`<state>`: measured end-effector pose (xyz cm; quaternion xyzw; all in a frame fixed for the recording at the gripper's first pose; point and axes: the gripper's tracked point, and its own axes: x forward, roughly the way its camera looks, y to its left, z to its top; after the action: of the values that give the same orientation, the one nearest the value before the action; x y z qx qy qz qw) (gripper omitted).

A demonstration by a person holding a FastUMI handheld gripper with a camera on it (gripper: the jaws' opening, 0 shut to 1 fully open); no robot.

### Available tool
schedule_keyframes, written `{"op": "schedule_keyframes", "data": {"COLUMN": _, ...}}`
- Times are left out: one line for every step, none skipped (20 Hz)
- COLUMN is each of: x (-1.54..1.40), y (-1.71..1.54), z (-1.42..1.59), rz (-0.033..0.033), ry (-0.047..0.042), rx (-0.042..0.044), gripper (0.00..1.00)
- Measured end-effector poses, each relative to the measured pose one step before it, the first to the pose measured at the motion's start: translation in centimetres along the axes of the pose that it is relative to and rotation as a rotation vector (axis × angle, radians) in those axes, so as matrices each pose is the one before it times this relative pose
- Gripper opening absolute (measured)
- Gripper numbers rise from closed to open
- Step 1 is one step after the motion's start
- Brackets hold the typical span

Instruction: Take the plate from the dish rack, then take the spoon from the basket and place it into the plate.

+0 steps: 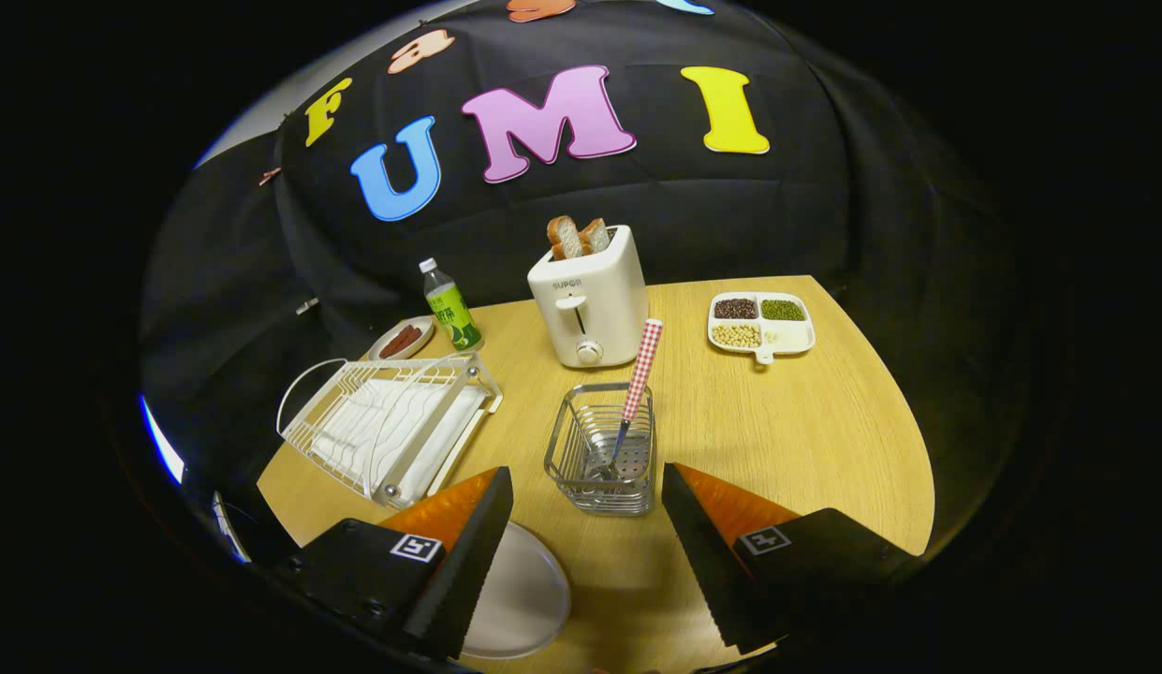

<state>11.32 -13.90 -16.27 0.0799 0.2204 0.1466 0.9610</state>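
The gripper is hovering low in the frame with its two fingers spread wide apart and gripping nothing; bare tabletop is showing in the gap between them. The plate is lying flat on the wooden table at the lower centre-left, partly hidden under the left finger, and the dish rack at centre-left is standing with no plate in it, so the first half of the task appears to be finished. The spoon is standing tilted in the wire basket just ahead of the fingers, slightly right of centre, its red checked handle leaning up and to the right above the rim and its bowl resting down inside.

Several things are threatening the next step, as a judgement. The handle is thin and slanted, so fingers closing off its line are likely to be pushing it sideways rather than pinching it, and it may be slipping round the rim. The basket looks light, and a finger catching its wire edge could be dragging or tipping it. The toaster is standing close behind the basket, so an overshoot risks bumping it. Carrying the spoon back, the plate is sitting largely out of sight beneath the left finger, so a release may be landing on its rim or beside it.
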Motion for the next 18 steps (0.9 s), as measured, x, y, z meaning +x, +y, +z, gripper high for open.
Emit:
{"op": "schedule_keyframes", "data": {"x": 0.316, "y": -0.283, "z": 0.724, "rz": -0.0086, "ry": -0.01114, "rx": 0.00365, "gripper": 0.99}}
{"op": "schedule_keyframes", "data": {"x": 0.405, "y": -0.417, "z": 0.902, "rz": -0.01175, "ry": -0.01517, "rx": 0.00153, "gripper": 0.99}}
{"op": "schedule_keyframes", "data": {"x": 0.649, "y": -0.303, "z": 1.058, "rz": -0.0097, "ry": -0.01676, "rx": -0.0038, "gripper": 0.99}}
{"op": "schedule_keyframes", "data": {"x": 0.683, "y": -0.226, "z": 1.008, "rz": -0.00446, "ry": -0.01622, "rx": -0.00673, "gripper": 0.99}}
{"op": "schedule_keyframes", "data": {"x": 0.915, "y": -0.262, "z": 0.954, "rz": -0.00591, "ry": -0.01311, "rx": -0.00881, "gripper": 0.98}}
{"op": "schedule_keyframes", "data": {"x": 0.804, "y": -0.385, "z": 0.671, "rz": -0.01048, "ry": -0.00591, "rx": -0.01019, "gripper": 0.99}}
{"op": "schedule_keyframes", "data": {"x": 0.855, "y": -0.524, "z": 0.689, "rz": -0.01833, "ry": -0.00639, "rx": -0.01276, "gripper": 0.99}}
{"op": "schedule_keyframes", "data": {"x": 0.845, "y": -0.385, "z": 0.523, "rz": -0.01463, "ry": -0.00503, "rx": -0.00952, "gripper": 0.99}}
{"op": "schedule_keyframes", "data": {"x": 0.73, "y": -0.219, "z": 0.463, "rz": -0.00702, "ry": -0.00297, "rx": -0.00215, "gripper": 0.99}}
{"op": "schedule_keyframes", "data": {"x": 0.734, "y": -0.014, "z": 0.137, "rz": -0.00325, "ry": 0.00327, "rx": 0.00155, "gripper": 0.98}}
{"op": "schedule_keyframes", "data": {"x": 0.795, "y": 0.042, "z": -0.043, "rz": 0.00079, "ry": 0.00877, "rx": -0.00052, "gripper": 0.98}}
{"op": "schedule_keyframes", "data": {"x": 0.794, "y": -0.062, "z": -0.117, "rz": 0.0008, "ry": 0.0115, "rx": -0.00738, "gripper": 0.99}}
{"op": "schedule_keyframes", "data": {"x": 0.81, "y": -0.121, "z": -0.116, "rz": -0.00157, "ry": 0.0126, "rx": -0.00966, "gripper": 0.98}}
{"op": "schedule_keyframes", "data": {"x": 0.769, "y": -0.07, "z": -0.256, "rz": -0.00148, "ry": 0.0166, "rx": -0.00064, "gripper": 0.98}}
{"op": "schedule_keyframes", "data": {"x": 0.807, "y": 0.005, "z": -0.196, "rz": -0.00012, "ry": 0.01267, "rx": 0.01046, "gripper": 0.98}}
{"op": "schedule_keyframes", "data": {"x": 0.761, "y": -0.089, "z": -0.121, "rz": -0.00359, "ry": 0.01116, "rx": 0.01727, "gripper": 0.96}}
{"op": "schedule_keyframes", "data": {"x": 0.679, "y": -0.181, "z": -0.26, "rz": -0.00747, "ry": 0.01412, "rx": 0.02432, "gripper": 0.95}}
{"op": "schedule_keyframes", "data": {"x": 0.537, "y": -0.217, "z": -0.284, "rz": -0.00985, "ry": 0.01757, "rx": 0.02573, "gripper": 0.9}}
